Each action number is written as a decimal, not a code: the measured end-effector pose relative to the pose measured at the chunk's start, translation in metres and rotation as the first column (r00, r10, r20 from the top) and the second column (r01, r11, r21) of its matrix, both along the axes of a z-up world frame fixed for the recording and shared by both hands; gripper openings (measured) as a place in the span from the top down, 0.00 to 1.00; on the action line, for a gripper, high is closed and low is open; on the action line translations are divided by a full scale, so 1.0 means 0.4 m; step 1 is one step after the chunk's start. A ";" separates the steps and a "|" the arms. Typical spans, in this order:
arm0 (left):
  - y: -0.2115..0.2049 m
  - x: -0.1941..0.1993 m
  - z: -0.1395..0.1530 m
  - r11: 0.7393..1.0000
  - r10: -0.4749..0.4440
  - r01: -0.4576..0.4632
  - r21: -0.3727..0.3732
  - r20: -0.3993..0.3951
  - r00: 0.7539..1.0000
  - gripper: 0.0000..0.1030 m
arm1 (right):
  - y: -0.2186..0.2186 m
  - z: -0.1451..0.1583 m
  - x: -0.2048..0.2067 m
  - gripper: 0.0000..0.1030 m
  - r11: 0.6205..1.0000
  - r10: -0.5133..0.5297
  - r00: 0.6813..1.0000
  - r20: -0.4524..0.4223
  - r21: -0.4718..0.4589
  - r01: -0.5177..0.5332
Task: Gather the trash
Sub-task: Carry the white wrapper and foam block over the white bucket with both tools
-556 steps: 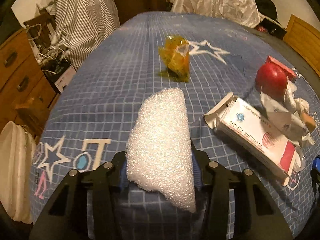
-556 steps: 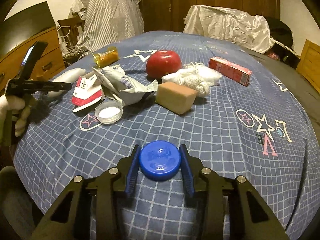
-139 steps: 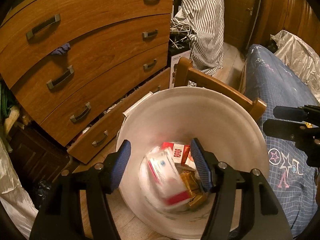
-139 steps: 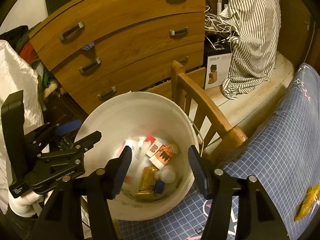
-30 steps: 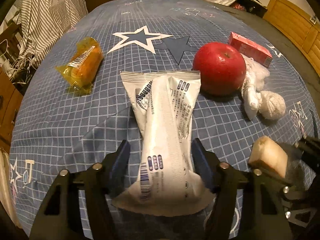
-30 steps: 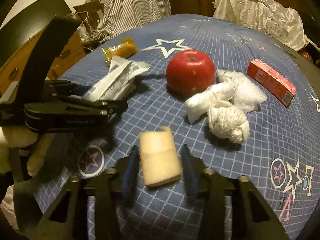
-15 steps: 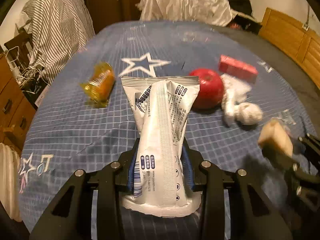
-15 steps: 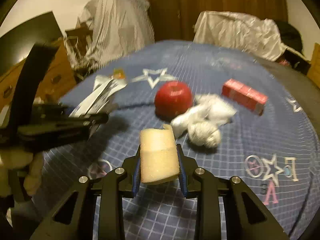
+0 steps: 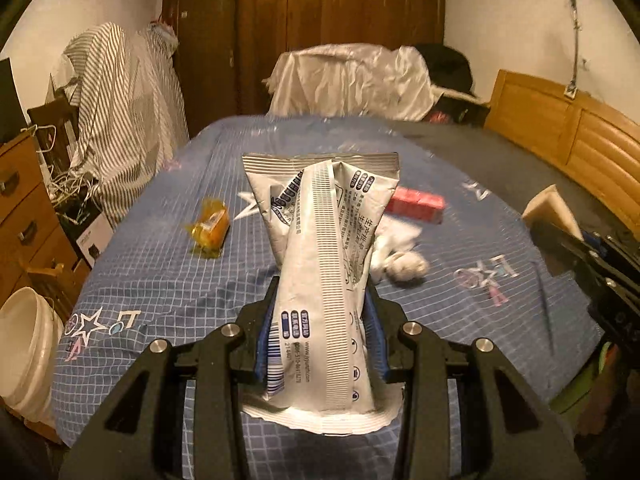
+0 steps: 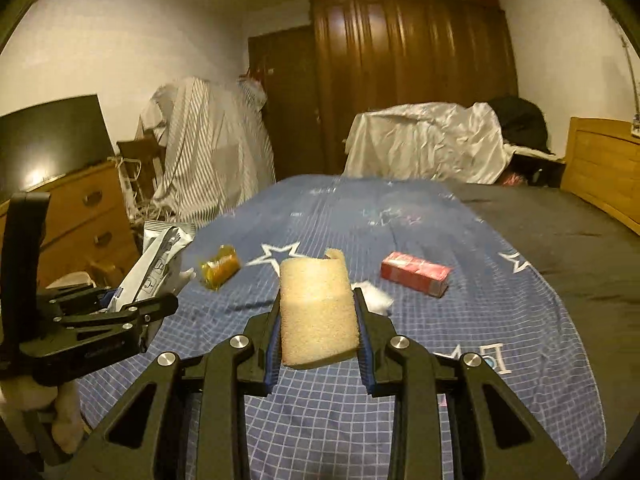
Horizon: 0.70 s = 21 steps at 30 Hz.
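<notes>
Center frame, the left hand-held gripper (image 9: 320, 344) pinches a light, crinkly, limp wrapper (image 9: 324, 264) near its base; the right hand-held gripper (image 10: 318, 340) squeezes a soft, springy sponge (image 10: 316, 312).

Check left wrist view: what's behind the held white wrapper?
Behind the white wrapper, the red box and white wad show only partly. Anything directly behind it on the bedspread is covered.

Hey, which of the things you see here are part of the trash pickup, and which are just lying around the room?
Part of the job:
left gripper holding white wrapper
right gripper holding foam block
orange packet
red box
white bucket

Lying about:
striped cloth
dresser
</notes>
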<state>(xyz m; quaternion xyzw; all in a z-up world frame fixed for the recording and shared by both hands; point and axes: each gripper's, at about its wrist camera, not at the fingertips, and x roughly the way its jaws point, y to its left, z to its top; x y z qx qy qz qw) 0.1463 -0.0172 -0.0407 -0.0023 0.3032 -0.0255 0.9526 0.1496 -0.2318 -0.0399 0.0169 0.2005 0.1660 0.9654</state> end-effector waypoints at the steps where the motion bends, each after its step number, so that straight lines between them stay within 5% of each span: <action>1: -0.007 -0.013 0.009 1.000 -0.003 0.003 -0.002 0.012 1.000 0.64 | -0.006 0.009 -0.016 0.69 1.000 -0.003 1.000 0.008 0.004 0.003; 21: -0.024 -0.108 0.074 0.999 -0.028 0.030 -0.017 0.102 0.994 0.64 | -0.020 0.091 -0.134 0.69 1.000 -0.003 0.998 0.067 0.012 0.002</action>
